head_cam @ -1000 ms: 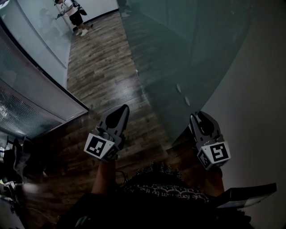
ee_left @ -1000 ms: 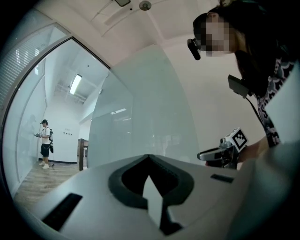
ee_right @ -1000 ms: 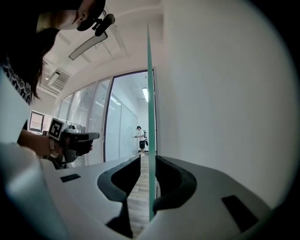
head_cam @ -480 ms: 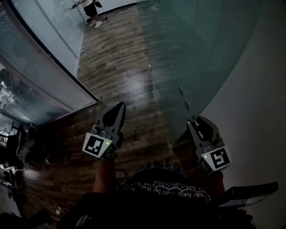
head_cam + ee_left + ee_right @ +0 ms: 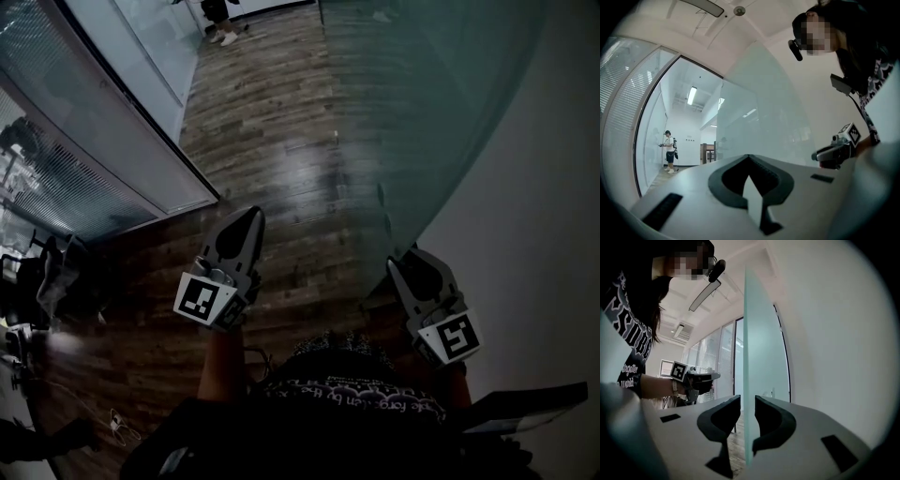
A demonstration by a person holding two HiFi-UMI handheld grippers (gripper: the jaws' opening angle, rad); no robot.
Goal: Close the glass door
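Jaws of right gripper (image 5: pixel 747 397) apparently clamping glass door (image 5: pixel 761 333) edge, held level, left gripper (image 5: pixel 748 157) jaws closed

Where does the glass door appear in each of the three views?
Head view: the glass door fills the upper right.
Left gripper view: pale panel, centre.
Right gripper view: edge-on, centre, inside the right claw.
Shared landmark: the white wall on its right.

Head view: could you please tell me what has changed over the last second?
The wooden floor, the glass partition and the distant person have slid rightwards in the picture, so the wearer has moved with the glass door. The right gripper stays clamped on the door's edge; the left gripper stays shut and empty.
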